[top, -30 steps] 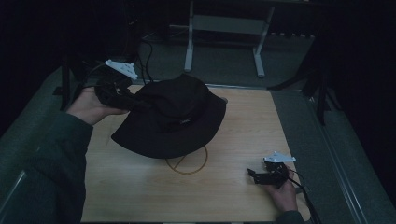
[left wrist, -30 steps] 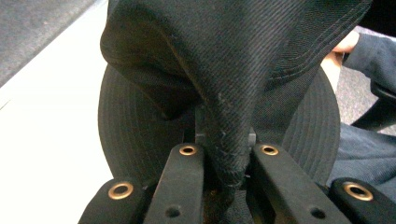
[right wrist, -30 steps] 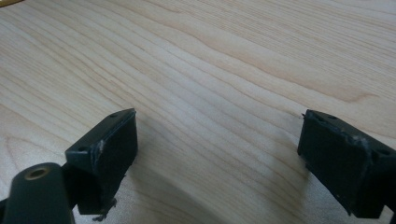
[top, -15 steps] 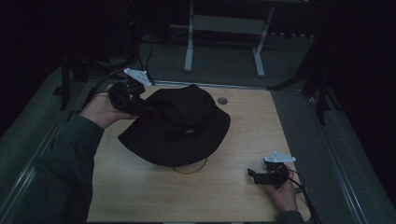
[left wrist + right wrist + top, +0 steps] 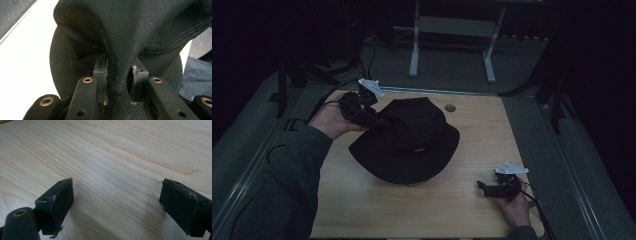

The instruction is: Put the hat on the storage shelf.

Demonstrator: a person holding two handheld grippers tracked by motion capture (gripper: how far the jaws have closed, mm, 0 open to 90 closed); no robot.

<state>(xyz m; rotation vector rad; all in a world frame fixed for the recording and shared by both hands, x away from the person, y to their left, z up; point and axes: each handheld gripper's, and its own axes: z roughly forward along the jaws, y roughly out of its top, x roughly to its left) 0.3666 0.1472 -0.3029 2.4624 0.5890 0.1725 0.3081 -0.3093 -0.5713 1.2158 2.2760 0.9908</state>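
Pinching the black hat point(image 5: 409, 140), left tool point(image 5: 371, 117) clamps fabric; right tool point(image 5: 117, 202) gapes; no legible writing.

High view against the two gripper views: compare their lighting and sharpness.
High view: dim, the black hat nearly featureless and the surroundings lost in dark. Left gripper view: the table is blown out white, while the hat's weave is crisp at the left claw. Right gripper view: evenly lit, with sharp wood grain and soft shadows under the right claw.
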